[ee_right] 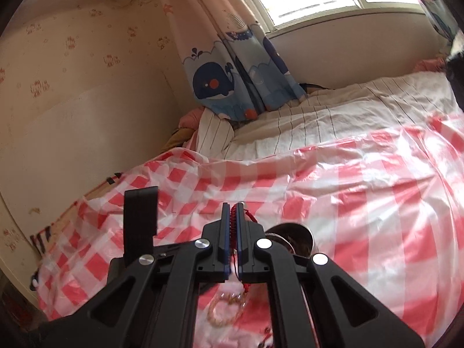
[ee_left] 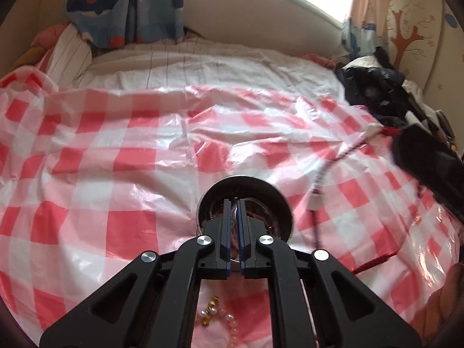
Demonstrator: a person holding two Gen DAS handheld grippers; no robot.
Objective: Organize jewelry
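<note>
A round metal bowl (ee_left: 269, 203) sits on the red-and-white checked plastic sheet (ee_left: 130, 150) over the bed. My left gripper (ee_left: 234, 203) is shut on the near rim of the bowl. My right gripper (ee_right: 233, 206) is shut on a red braided cord (ee_right: 233, 226), which hangs down between the fingers. In the left wrist view the right gripper (ee_left: 400, 142) shows at the right edge, with the red cord (ee_left: 319, 179) and its white bead trailing down beside the bowl. The bowl also shows in the right wrist view (ee_right: 301, 236). A pearl and gold bracelet (ee_left: 216, 316) lies below the left gripper; it also shows in the right wrist view (ee_right: 229, 304).
A striped white sheet (ee_left: 203, 66) covers the far half of the bed. Whale-print curtains (ee_left: 121, 5) hang at the back under a window. Dark clothes (ee_left: 374, 87) are piled at the right. The left gripper's finger (ee_right: 140, 220) stands at the left in the right wrist view.
</note>
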